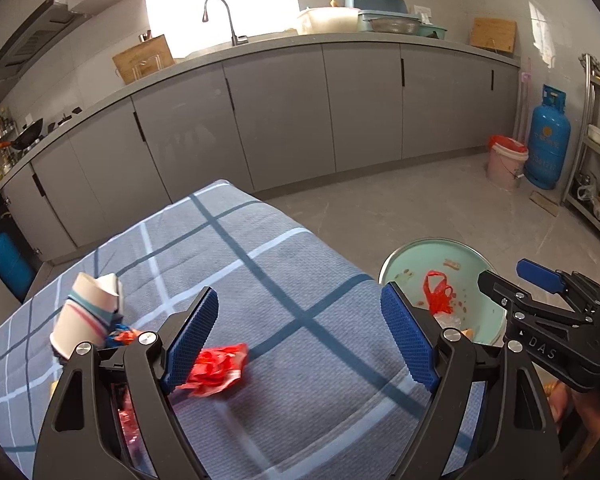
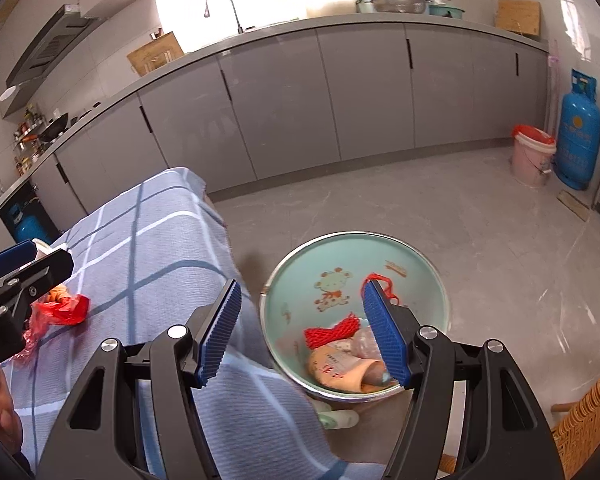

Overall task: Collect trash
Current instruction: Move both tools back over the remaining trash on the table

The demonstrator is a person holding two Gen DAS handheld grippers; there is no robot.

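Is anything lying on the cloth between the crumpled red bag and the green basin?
No. In the left wrist view only bare checked tablecloth runs from the red bag to the basin beyond its edge.

Grippers: two, the left gripper (image 1: 300, 340) and the right gripper (image 2: 302, 332)
Blue pads (image 1: 192, 340): two on each gripper
Paper cups (image 1: 86, 314): at least two, nested, on the checked cloth (image 1: 284, 280)
Red crumpled wrappers (image 1: 216, 368) on the cloth: one clearly seen; more scraps by the cups, number unclear
Basins (image 2: 424, 256) on the floor: one
Red net pieces (image 2: 332, 330) in the basin: one
Red bags (image 1: 440, 290) in the basin: one
Gas cylinders (image 2: 580, 132): two
Pink buckets (image 2: 532, 156): one
Taps (image 1: 220, 16): one
Cutting boards (image 1: 144, 58): two
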